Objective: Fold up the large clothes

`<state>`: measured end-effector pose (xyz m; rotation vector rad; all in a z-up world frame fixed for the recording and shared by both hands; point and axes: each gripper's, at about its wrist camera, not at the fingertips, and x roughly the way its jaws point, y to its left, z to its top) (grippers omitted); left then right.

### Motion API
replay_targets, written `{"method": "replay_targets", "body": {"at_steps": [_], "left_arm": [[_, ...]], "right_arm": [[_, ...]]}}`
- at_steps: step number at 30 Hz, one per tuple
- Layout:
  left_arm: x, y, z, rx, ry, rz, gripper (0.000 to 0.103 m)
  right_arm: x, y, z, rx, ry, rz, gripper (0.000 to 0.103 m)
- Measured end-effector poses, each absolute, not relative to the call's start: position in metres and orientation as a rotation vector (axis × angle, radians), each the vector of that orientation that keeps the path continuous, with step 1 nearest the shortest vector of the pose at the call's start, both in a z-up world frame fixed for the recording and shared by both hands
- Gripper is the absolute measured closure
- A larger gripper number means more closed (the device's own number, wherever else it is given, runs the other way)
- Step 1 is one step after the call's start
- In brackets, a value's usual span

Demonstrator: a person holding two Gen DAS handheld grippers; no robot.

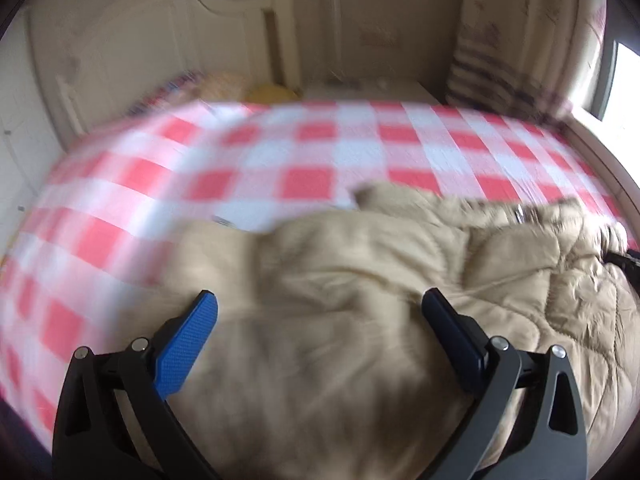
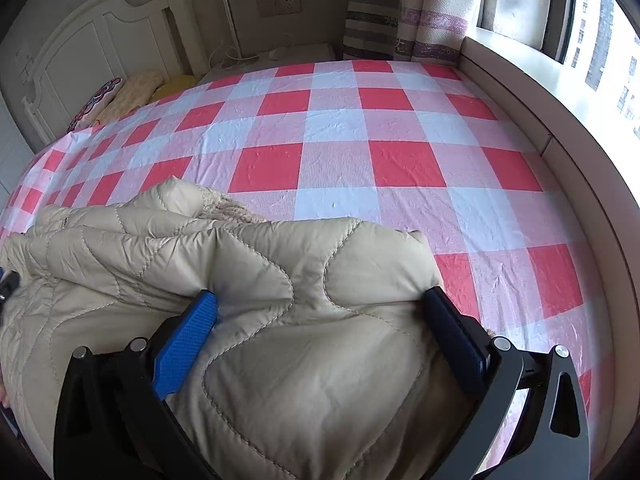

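A large beige quilted jacket (image 2: 280, 280) lies bunched on the near part of a bed covered with a red, pink and white checked sheet (image 2: 340, 152). The jacket also shows in the left wrist view (image 1: 360, 280), which is blurred. My left gripper (image 1: 320, 304) is open, its blue fingers spread wide just above the jacket's left part. My right gripper (image 2: 320, 300) is open, its fingers spread on either side of a puffy fold at the jacket's right end. A fleecy lining (image 2: 228, 204) shows at the jacket's far edge.
A white headboard (image 2: 92, 44) and pillows (image 2: 132, 92) stand at the far left. Striped curtains (image 2: 400, 20) hang at the far end. A window ledge (image 2: 560, 120) runs along the bed's right side. A white bedside surface (image 2: 280, 54) holds cables.
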<state>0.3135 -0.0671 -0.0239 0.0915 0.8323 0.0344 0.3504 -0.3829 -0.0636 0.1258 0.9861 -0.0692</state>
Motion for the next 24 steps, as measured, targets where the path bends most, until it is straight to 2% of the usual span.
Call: {"method": "replay_targets", "body": {"at_steps": [3, 6, 10, 17, 24], "left_arm": [[0.302, -0.036, -0.02, 0.071, 0.776, 0.114, 0.002], [0.31, -0.016, -0.054, 0.064, 0.851, 0.17, 0.002], [0.316, -0.017, -0.052, 0.068, 0.859, 0.182, 0.002], [0.314, -0.007, -0.053, 0.027, 0.86, 0.164, 0.002], [0.312, -0.011, -0.055, 0.034, 0.858, 0.17, 0.002]], "right_arm": [[0.352, -0.383, -0.063, 0.125, 0.986, -0.068, 0.004], [0.353, -0.384, -0.063, 0.134, 0.982, -0.061, 0.004], [0.344, -0.39, -0.053, 0.172, 0.953, -0.034, 0.005], [0.205, -0.445, -0.004, 0.464, 0.628, 0.047, 0.005], [0.083, -0.466, -0.031, 0.672, 0.601, 0.25, 0.005]]}}
